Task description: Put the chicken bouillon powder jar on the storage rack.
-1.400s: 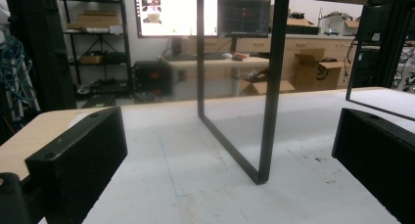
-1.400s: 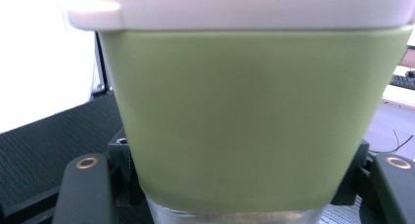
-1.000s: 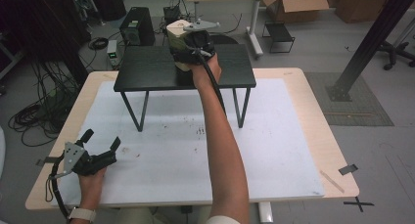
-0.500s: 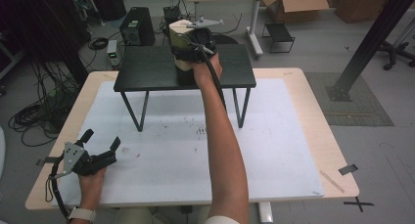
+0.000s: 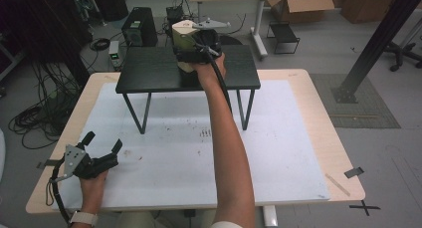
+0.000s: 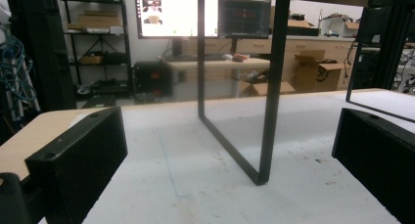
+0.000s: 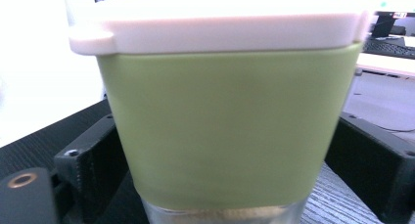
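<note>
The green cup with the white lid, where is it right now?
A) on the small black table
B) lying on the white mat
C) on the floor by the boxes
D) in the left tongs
A: the cup stands on the small black table, with the right tongs around it.

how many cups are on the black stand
1. A green-sleeved cup with a white lid sits on the black stand, near the middle of its top, between the jaws of the right tool. The hand and tool could hide something small behind it.
</note>
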### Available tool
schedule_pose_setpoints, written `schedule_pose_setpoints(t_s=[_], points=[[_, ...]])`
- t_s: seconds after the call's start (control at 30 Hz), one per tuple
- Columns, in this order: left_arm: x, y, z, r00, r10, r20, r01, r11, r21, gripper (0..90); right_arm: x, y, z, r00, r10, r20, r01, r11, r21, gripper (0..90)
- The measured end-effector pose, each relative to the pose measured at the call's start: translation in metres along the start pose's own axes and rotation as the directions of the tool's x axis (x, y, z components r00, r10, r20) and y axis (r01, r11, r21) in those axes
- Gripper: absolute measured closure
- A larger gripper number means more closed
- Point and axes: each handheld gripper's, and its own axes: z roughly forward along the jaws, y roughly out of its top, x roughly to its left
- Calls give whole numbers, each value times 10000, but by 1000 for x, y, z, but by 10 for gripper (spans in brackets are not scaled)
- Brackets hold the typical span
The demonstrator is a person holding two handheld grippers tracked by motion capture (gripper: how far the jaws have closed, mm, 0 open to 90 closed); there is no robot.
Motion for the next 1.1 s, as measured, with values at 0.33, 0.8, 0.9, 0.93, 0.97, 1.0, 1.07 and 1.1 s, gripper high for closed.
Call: schedule_pose_setpoints(t_s=[0.33, 0.8, 0.9, 0.93, 0.97, 1.0, 1.07, 1.1], points=[[0, 0, 0, 10000, -33, 9, 33, 10000, -27, 3, -2, -2, -5, 9996, 285, -4, -285, 9991, -329, 12], [0, 0, 0, 10000, -66, 21, 66, 10000, -55, 2, -4, 4, -29, 9999, 20, 120, -12, 9976, -692, 0], [1, 0, 0, 10000, -93, 18, 94, 9999, -53, 2, -4, 7, -36, 9999, -88, 109, 97, 9963, -859, 0], [0, 0, 0, 10000, -86, 18, 86, 9999, -51, 2, -5, 7, -39, 9999, -122, 120, 133, 9957, -917, 0], [1, 0, 0, 10000, -64, 19, 64, 10000, -36, 2, -5, 8, -42, 9998, -134, 136, 146, 9953, -954, 0], [1, 0, 0, 10000, -60, 22, 60, 10000, -38, 2, -5, 9, -44, 9998, -162, 149, 176, 9948, -998, 0], [1, 0, 0, 10000, -60, 19, 60, 10000, -45, 2, -6, 9, -50, 9996, -200, 193, 219, 9941, -1066, 0], [1, 0, 0, 10000, -65, 18, 65, 10000, -45, 3, -6, 10, -53, 9995, -229, 215, 251, 9937, -1096, 0]])
